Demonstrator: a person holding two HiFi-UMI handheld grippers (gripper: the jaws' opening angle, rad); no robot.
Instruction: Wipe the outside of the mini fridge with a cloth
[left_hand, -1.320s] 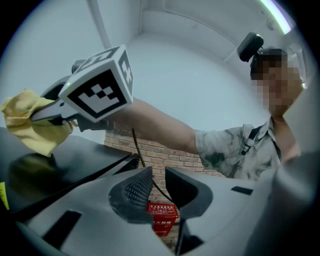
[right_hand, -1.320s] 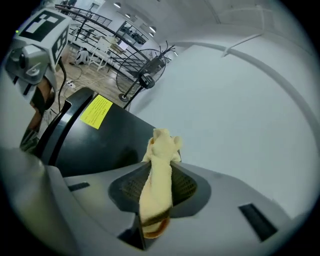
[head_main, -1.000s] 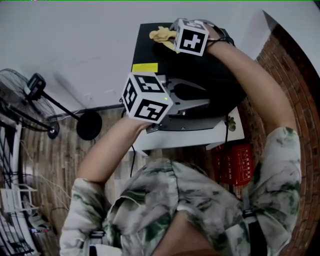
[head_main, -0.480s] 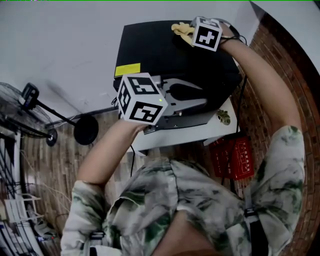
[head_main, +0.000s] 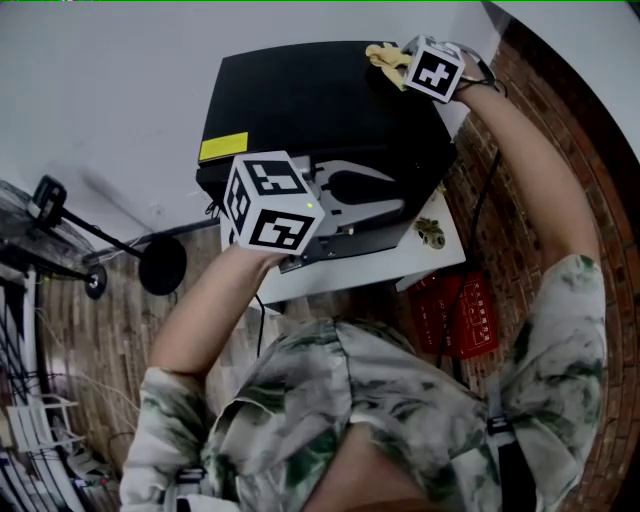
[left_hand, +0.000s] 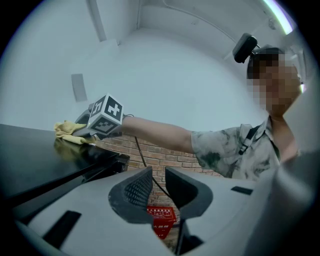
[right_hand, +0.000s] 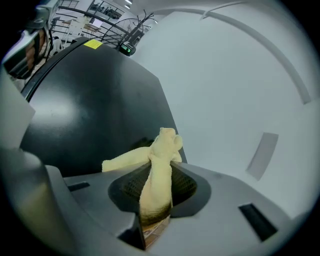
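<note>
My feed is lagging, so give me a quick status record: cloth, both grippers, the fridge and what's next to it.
cloth: yellow, bunched, lying on the fridge top near its far right corner
right gripper: shut on the cloth
left gripper: jaws slightly apart, nothing between them, at the fridge's near edge
mini fridge: black, glossy top, yellow sticker at its near left corner
support: white stand
nearby: red box on the brick floor, to the right
</note>
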